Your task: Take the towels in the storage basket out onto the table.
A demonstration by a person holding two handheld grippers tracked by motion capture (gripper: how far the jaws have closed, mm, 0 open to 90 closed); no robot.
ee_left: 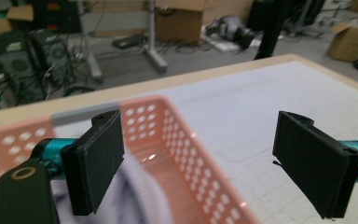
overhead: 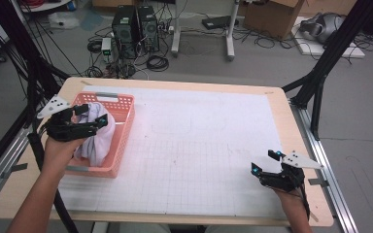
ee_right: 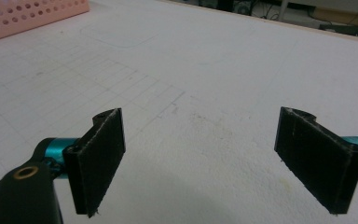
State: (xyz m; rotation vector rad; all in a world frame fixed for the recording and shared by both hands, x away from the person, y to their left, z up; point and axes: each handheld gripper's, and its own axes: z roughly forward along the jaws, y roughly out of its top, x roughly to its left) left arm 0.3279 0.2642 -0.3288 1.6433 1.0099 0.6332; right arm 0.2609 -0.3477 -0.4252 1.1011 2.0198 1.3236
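Two spread tools: left tool [overhead: 93, 114] over basket [overhead: 126, 127]; cloth [ee_left: 140, 196] ribbed up close

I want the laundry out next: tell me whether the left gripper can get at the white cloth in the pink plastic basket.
Probably yes. The left gripper hovers open right over the white cloth, which lies uncovered in the open-topped pink plastic basket; nothing sits between them.

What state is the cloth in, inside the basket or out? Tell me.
Inside. The cloth lies bunched within the pink basket, under the open left tongs, which are not gripping it.
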